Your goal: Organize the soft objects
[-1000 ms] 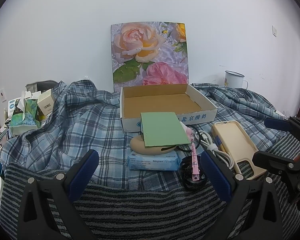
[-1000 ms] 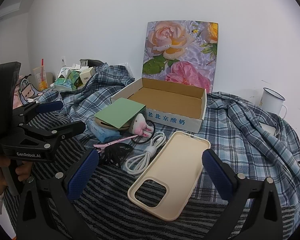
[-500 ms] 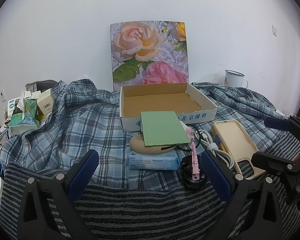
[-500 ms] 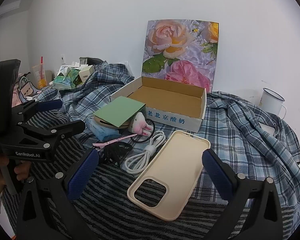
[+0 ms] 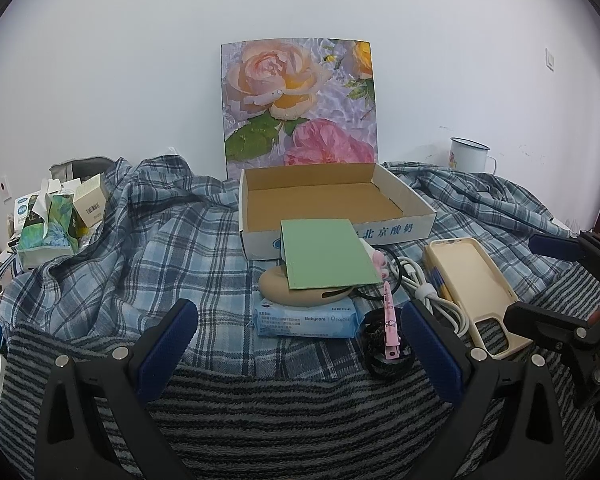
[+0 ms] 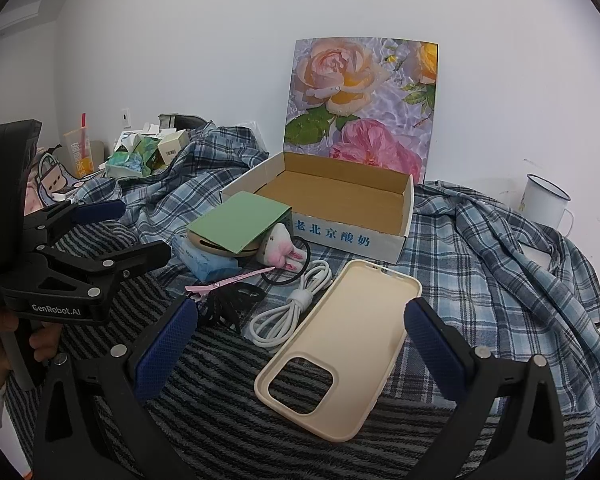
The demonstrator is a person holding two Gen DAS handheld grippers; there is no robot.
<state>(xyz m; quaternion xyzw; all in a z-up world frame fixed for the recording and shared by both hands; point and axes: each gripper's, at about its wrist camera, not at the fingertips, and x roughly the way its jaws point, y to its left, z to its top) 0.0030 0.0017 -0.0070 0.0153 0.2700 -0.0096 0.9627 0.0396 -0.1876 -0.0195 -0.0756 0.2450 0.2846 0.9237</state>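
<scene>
Right gripper spread wide, cream phone case lying between its fingers, white cable just beyond-left, open cardboard box farther ahead, left gripper at far left

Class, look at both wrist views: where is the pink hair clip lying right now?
The pink hair clip lies on the black hair ties, between the blue wipes pack and white cable.
</scene>
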